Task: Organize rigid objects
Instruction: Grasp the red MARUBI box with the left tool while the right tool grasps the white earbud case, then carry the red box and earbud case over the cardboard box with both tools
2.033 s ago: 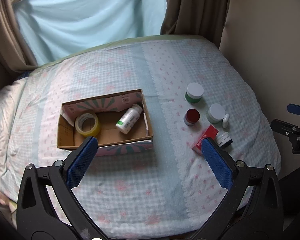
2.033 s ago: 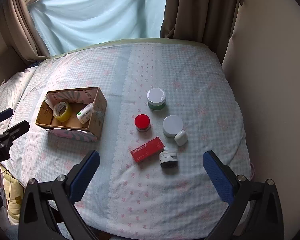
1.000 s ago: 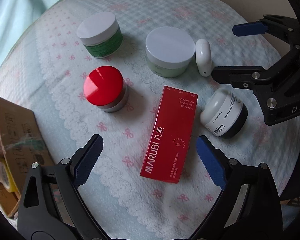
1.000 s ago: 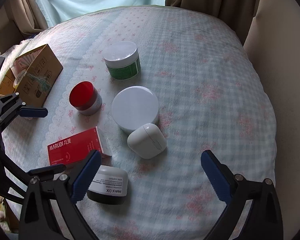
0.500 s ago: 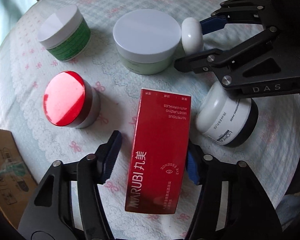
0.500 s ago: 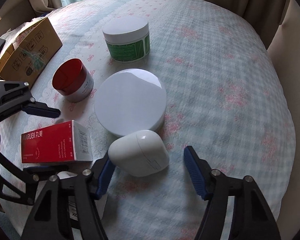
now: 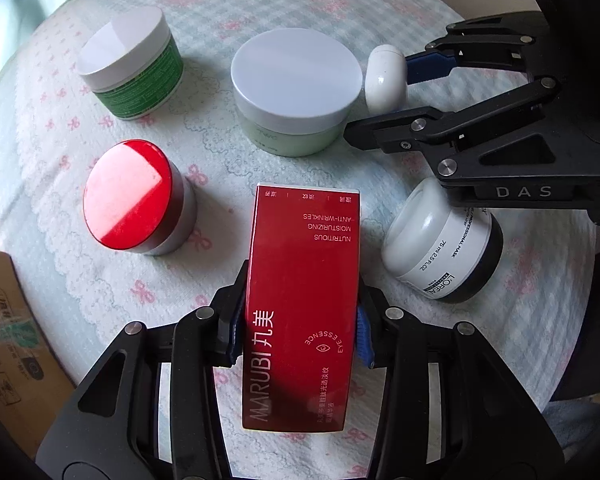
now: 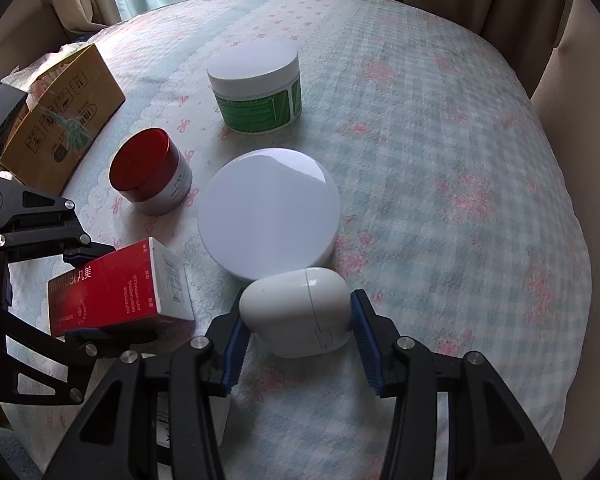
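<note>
My left gripper (image 7: 299, 326) is shut on the red MARUBI box (image 7: 302, 304), which lies flat on the bedspread; the box also shows in the right wrist view (image 8: 112, 292). My right gripper (image 8: 296, 336) is shut on the white earbud case (image 8: 298, 316), seen from the left wrist view (image 7: 385, 76) next to the pale green jar with a white lid (image 7: 294, 88). A red-lidded jar (image 7: 134, 198), a green jar with a white lid (image 7: 130, 64) and a white L'Oreal jar (image 7: 440, 248) stand around them.
The cardboard box (image 8: 58, 120) stands at the left on the bed, its corner at the left wrist view's lower left (image 7: 8, 340). The bedspread (image 8: 440, 140) stretches to the right. Curtains hang at the far end and a wall closes the right side.
Both grippers closed: the left pads went from either side of the red box to pressing on it, and the right pads closed in on the earbud case.
</note>
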A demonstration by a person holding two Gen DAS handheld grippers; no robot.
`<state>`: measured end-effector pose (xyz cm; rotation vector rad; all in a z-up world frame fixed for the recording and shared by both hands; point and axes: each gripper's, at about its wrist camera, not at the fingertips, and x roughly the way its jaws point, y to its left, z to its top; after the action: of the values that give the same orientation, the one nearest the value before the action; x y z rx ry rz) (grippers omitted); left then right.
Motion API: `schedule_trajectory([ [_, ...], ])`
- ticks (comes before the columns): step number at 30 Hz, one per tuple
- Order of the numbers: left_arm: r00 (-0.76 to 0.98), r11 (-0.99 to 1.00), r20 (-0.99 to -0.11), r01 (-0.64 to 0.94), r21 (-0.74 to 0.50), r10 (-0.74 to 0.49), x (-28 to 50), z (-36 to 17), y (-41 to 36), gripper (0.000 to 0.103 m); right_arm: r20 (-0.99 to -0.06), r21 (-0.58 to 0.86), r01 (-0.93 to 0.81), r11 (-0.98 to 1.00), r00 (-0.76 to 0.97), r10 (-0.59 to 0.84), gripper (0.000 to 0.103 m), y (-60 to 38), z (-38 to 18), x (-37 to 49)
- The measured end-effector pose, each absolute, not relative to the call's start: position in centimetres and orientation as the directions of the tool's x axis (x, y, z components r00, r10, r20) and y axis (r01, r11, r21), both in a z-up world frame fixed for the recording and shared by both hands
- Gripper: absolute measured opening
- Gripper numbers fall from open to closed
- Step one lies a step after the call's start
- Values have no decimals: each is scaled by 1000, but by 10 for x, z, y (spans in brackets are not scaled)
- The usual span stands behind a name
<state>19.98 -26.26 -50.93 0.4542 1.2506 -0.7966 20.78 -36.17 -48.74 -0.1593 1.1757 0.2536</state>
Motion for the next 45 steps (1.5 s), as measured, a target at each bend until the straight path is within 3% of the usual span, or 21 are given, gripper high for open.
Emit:
schedule_trajectory([
  [13,185,784,-930,603,-147,-317,213,-454,-204,39,-906,59,-180,982,404,129,44,-359,-438,188],
  [24,352,903,-878,392,-176,-324,176,-318,-138,39,-863,81,-173,982,481,156,44,-319,-312,160],
  [33,507,976,-835,151,-158,-214,145,-208,-39,39,-829,129,-267,955,500,252,45,-246,-223,148],
  [45,559,980,-804,100,-175,-201,158,-181,114,39,-817,166,-261,951,504,281,45,-118,-180,150],
])
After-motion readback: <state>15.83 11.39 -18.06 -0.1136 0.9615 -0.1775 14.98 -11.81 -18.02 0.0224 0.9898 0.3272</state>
